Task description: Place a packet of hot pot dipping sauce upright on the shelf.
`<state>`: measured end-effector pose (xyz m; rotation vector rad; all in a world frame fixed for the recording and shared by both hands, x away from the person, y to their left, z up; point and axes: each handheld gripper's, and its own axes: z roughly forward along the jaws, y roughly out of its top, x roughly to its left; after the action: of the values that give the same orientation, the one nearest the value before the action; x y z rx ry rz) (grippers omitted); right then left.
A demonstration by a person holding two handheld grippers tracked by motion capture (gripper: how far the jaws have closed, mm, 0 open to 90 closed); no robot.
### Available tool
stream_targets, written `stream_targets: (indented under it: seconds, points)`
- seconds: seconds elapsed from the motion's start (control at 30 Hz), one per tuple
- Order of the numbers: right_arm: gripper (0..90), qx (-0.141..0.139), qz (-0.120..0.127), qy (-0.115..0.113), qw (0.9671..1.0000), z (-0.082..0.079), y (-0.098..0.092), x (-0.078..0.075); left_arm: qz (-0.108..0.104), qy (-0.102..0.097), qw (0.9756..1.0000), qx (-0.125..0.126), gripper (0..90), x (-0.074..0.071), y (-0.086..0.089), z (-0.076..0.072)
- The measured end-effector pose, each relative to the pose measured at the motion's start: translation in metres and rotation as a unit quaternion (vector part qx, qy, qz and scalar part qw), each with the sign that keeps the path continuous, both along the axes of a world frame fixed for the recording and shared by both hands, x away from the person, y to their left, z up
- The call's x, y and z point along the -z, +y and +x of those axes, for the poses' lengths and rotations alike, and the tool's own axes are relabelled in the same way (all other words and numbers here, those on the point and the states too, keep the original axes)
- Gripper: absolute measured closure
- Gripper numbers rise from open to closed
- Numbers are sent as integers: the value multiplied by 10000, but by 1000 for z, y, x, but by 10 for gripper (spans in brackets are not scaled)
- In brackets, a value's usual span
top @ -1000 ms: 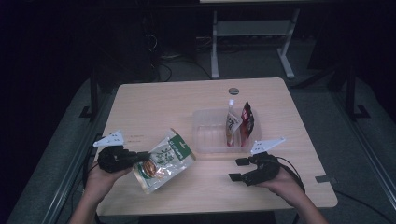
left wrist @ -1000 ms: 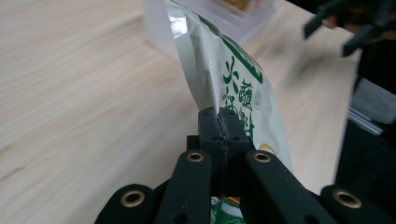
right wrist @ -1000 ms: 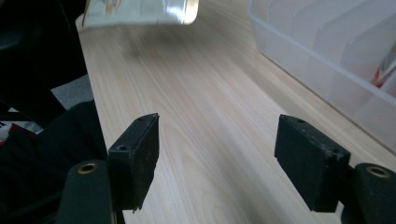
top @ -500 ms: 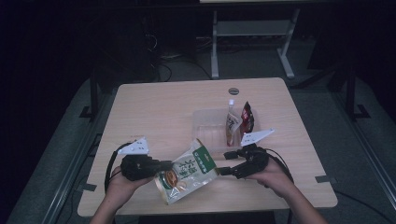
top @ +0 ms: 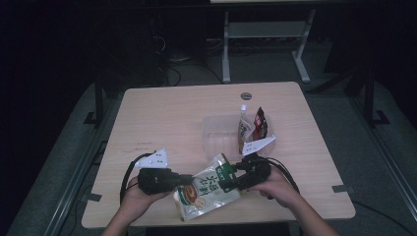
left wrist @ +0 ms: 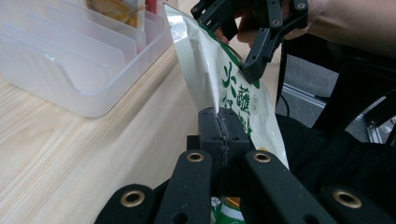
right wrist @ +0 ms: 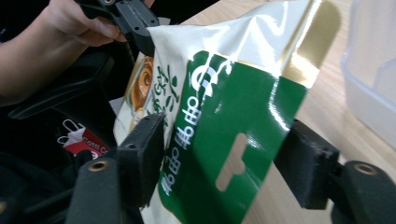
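Note:
A cream and green snack bag (top: 209, 189) hangs just above the table's near edge between my two grippers. My left gripper (top: 184, 181) is shut on the bag's left side edge; in the left gripper view its jaws (left wrist: 223, 126) pinch the bag (left wrist: 210, 65) tightly. My right gripper (top: 227, 183) is at the bag's green top end. In the right gripper view its jaws (right wrist: 224, 158) straddle the green header of the bag (right wrist: 233, 107), one on each side. They have just been closing, and I see no firm press on the bag.
A clear plastic divided rack (top: 219, 132) stands mid-table right, holding two upright packets (top: 244, 130) (top: 260, 125). A small round disc (top: 246, 95) lies near the table's far edge. The wooden table (top: 167, 113) ends just in front of the person's hands.
The left gripper has carried the bag rightwards toward the table's middle. The right gripper has moved left and now has the bag's green top between its jaws.

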<state>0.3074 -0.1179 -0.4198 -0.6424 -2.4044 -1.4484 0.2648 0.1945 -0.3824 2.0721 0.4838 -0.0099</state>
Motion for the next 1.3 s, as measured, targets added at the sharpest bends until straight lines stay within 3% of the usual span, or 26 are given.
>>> stream_targets:
  seconds: [0.57,0.77,0.97,1.3]
  points:
    - [590,-154,129,125,9997,-3,-1,1,12,-57,10000,-67,900,3,3,4]
    - [705,-224,160,151,9995,-4,-1,1,74,-88,9999,-129,900,4,3,6]
    - [817,-349,141,89,9993,-4,-1,1,90,-112,9998,-150,900,6,2,8]
    - [885,-469,98,-38,9988,-5,-1,1,131,-139,9997,-179,900,8,-1,13]
